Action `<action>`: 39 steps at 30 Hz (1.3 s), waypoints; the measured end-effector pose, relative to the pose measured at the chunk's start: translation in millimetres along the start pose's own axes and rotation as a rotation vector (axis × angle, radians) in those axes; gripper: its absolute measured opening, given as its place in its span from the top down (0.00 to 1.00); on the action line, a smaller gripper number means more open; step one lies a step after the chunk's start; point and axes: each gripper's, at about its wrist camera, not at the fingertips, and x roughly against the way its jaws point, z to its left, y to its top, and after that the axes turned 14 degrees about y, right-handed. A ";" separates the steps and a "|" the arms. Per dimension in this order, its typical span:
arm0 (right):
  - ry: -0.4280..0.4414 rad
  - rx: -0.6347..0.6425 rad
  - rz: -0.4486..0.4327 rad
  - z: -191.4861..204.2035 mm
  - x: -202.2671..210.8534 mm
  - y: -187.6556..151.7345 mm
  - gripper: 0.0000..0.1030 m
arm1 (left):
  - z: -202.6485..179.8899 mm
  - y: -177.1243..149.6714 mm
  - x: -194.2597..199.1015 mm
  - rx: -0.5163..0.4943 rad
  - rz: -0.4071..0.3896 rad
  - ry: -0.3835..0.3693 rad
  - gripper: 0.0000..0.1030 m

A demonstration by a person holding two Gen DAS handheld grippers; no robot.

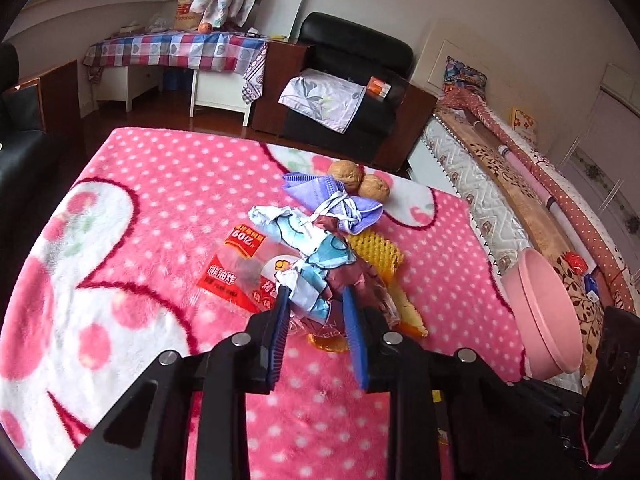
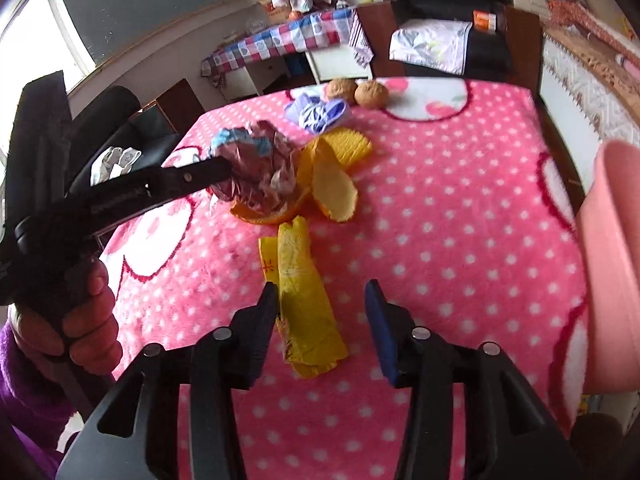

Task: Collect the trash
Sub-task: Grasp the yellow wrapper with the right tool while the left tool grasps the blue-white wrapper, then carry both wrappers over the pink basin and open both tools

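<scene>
Yellow wrapper [image 2: 308,312] is lying right under the right gripper [image 2: 320,296], between its jaws, which are standing open and pressing on nothing; one edge is just beside the left-hand finger. That wrapper is looking thin, light and crinkly, so I'm judging a pinch across its middle fold as the safest hold, since a loose end would likely slip out.

Over on the left gripper [image 1: 316,300], the jaws are narrowing around a crumpled wad of blue and maroon paper [image 1: 320,272], and the pads seem to be touching it on both sides, though how firm the squeeze is I cannot tell. It is soft and springy stuff, likely to compress before it holds.

Around it the pile is crowding in: a red-printed clear bag [image 1: 236,268] at nine o'clock of the wad, orange peel [image 2: 332,188] at four o'clock, a purple face mask [image 1: 336,200] at twelve, and two walnuts [image 1: 360,180] beyond that. Peel is stiffer but may tear.

Everything is sitting on a pink fleece blanket [image 1: 168,184] covering the table, a plush surface that could snag fingertips. A pink bin [image 1: 544,316] is waiting off the table's three o'clock edge, with bare blanket between pile and bin giving open room for the carry.
</scene>
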 end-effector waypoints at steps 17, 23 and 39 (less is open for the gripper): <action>0.084 -0.010 -0.014 8.0 18.0 -16.1 0.84 | 21.7 -13.3 66.1 0.020 -0.073 -0.049 0.82; 0.067 -0.003 -0.111 7.0 55.3 -20.6 0.84 | 6.1 -13.1 89.8 -0.012 -0.110 -0.079 0.82; -0.131 -0.148 -0.413 -66.3 173.2 -40.2 0.84 | -110.1 -8.2 105.3 -0.184 -0.124 -0.244 0.81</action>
